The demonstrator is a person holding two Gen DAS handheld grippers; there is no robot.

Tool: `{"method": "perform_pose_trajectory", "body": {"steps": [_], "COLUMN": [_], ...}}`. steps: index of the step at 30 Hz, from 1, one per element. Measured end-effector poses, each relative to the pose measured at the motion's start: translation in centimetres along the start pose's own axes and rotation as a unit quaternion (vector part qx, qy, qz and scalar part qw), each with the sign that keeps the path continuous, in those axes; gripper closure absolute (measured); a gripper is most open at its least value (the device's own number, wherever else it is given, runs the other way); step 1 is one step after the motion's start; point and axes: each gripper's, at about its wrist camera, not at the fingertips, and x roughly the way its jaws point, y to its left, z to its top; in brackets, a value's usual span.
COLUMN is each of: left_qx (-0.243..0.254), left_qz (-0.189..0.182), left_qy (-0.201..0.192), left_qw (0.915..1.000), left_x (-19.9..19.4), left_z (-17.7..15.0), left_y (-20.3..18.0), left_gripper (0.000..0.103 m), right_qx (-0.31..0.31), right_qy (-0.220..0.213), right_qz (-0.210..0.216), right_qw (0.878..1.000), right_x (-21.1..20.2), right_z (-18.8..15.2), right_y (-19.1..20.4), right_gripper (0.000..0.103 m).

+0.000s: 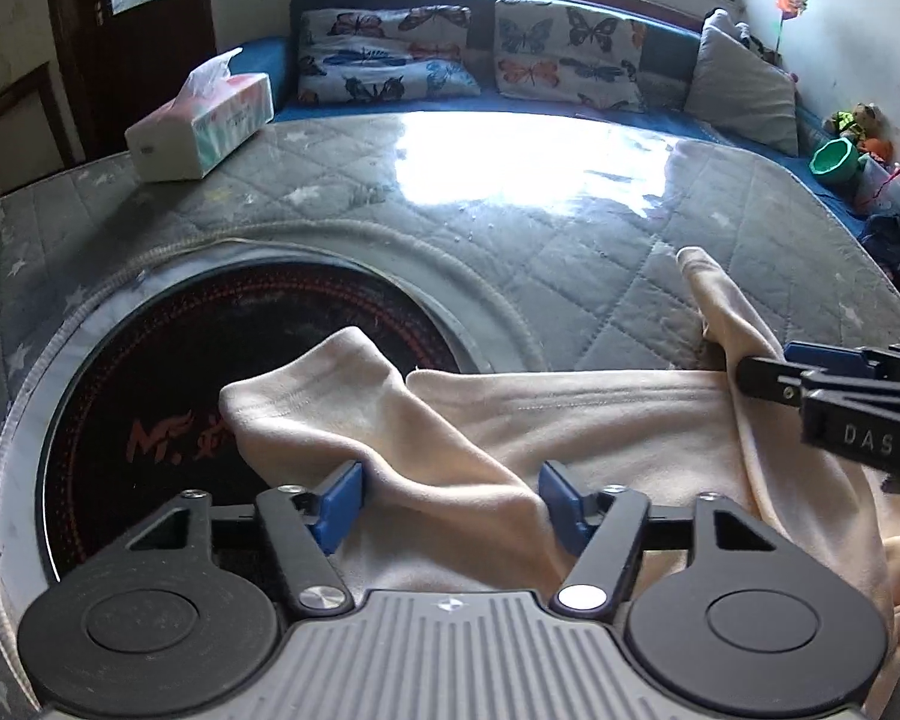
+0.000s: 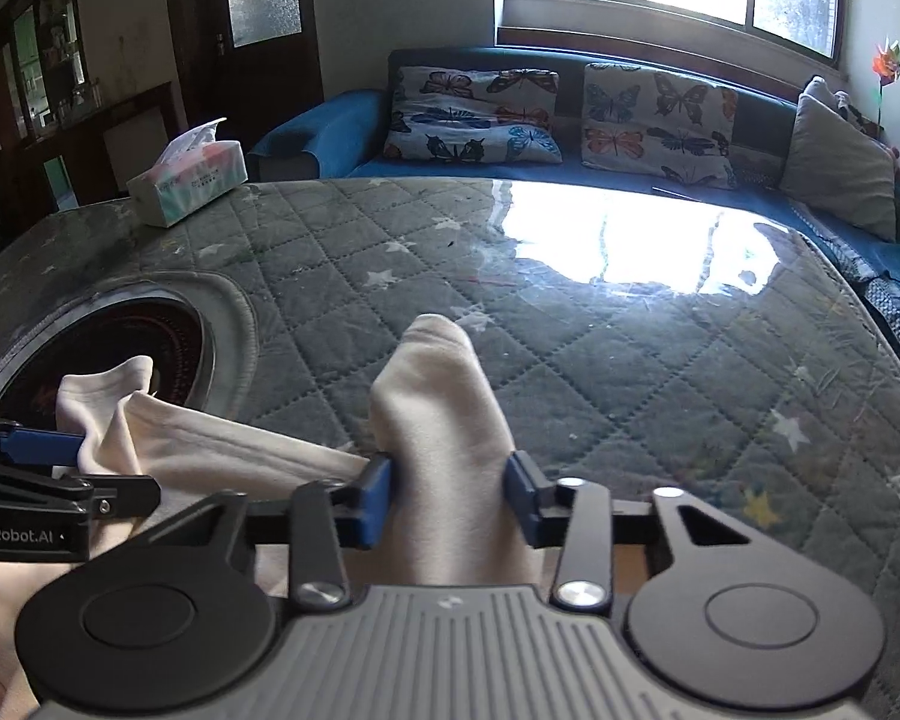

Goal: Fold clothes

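A cream garment (image 1: 600,426) lies along the near edge of the quilted grey table (image 1: 510,252). My left gripper (image 1: 450,498) is open, its blue pads on either side of a raised fold of the garment's left corner, which lies partly over the round dark stove plate (image 1: 210,372). My right gripper (image 2: 450,495) is open too, with another bunched corner of the garment (image 2: 444,420) standing up between its pads. Each gripper shows in the other's view: the right one (image 1: 768,375) at the right, the left one (image 2: 66,450) at the left.
A tissue box (image 1: 201,123) stands at the table's far left corner. Behind the table is a blue sofa (image 2: 570,171) with butterfly pillows (image 2: 474,114) and a grey cushion (image 1: 744,93). A green cup (image 1: 834,159) sits at the right. Window glare covers the table's far middle.
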Motion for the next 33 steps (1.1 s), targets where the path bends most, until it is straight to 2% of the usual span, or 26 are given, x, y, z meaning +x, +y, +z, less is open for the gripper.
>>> {"method": "perform_pose_trajectory", "body": {"steps": [2,5,6,12,18,25,31,33], "left_qx": [-0.004,-0.011,-0.013,-0.027,-0.048,-0.059,-0.055,-0.057], "left_qz": [-0.005,-0.011,-0.013,-0.03,-0.051,-0.058,-0.059,-0.056], "left_qy": [-0.004,-0.01,-0.012,-0.028,-0.041,-0.035,-0.032,-0.033], "left_qw": [1.0,0.9998,0.9998,0.9988,0.9967,0.9959,0.9962,0.9963], "left_x": [-0.1,-0.3,-0.5,-1.5,-2.9,-3.0,-3.1,-3.1], "left_z": [0.0,-0.1,-0.1,-0.1,0.0,-0.5,-1.2,-1.3], "left_y": [0.3,0.9,1.1,2.0,3.1,4.2,4.4,4.6], "left_gripper": [0.053,0.066,0.07,0.078,0.079,0.078,0.07,0.063], "right_qx": [0.008,0.016,0.019,0.029,0.049,0.076,0.1,0.112], "right_qy": [-0.005,-0.011,-0.014,-0.031,-0.049,-0.086,-0.109,-0.115], "right_qz": [0.003,0.003,0.002,-0.002,-0.009,-0.037,-0.089,-0.11], "right_qw": [1.0,1.0,1.0,0.999,0.998,0.993,0.985,0.981], "right_x": [-0.3,-0.7,-0.8,-1.9,-3.6,-8.0,-13.0,-14.7], "right_z": [0.0,0.0,-0.1,0.0,-0.1,-1.2,-4.0,-5.2], "right_y": [-0.6,-1.3,-1.5,-2.0,-3.1,-5.2,-8.1,-9.1], "right_gripper": [0.085,0.093,0.095,0.097,0.098,0.099,0.1,0.1]}}
